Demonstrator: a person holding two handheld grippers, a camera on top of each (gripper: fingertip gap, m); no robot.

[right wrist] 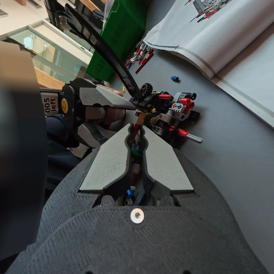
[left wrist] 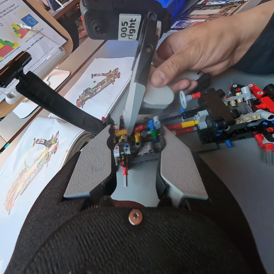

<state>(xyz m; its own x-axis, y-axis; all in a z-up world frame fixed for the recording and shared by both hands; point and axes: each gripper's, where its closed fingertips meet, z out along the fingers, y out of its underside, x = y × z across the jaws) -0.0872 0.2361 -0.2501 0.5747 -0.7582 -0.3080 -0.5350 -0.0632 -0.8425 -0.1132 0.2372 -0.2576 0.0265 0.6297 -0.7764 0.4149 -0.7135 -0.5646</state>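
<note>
On the grey table [right wrist: 222, 133], the left gripper [left wrist: 135, 134] clamps the multicoloured plastic brick gear assembly [left wrist: 142, 137], while the right gripper's [right wrist: 137, 130] nearly closed fingers pinch its red-and-yellow axle [right wrist: 138, 123].

Two hand-held tools, left tool [left wrist: 135, 130] and right tool [right wrist: 136, 130], each with grey wedge-shaped fingers [right wrist: 106, 164] edged by wavy black pads on a ribbed black printed body. One silver screw [right wrist: 137, 215] centred behind the fingers; white label and round yellow smiley sticker [right wrist: 64, 105] on the left tool's side. Dark navy sleeves [left wrist: 261, 49] at both wrists.
</note>
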